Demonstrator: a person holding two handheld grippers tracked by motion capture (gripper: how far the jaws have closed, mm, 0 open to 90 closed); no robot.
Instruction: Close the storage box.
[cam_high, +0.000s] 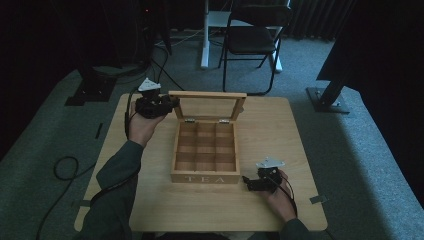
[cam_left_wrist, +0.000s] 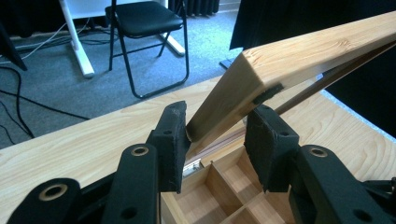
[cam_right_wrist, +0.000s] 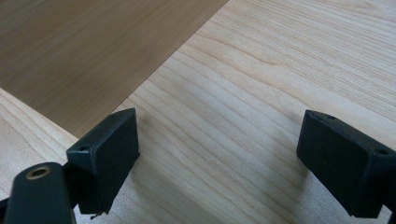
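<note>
Lid (cam_left_wrist: 299, 56) of the tea box (cam_high: 205, 160), mid-worktop (cam_high: 150, 200), was held upright at its corner by the left claw (cam_left_wrist: 215, 135), jaws apparently touching the wood. Opening seemed the step; next, a steady release. The right claw (cam_right_wrist: 217, 158) rested spread apart, empty.

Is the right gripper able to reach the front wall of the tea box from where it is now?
Probably yes. The right gripper rests on the table just right of the tea box, fingers open and empty, with bare wood between them. The left gripper is busy at the lid.
</note>
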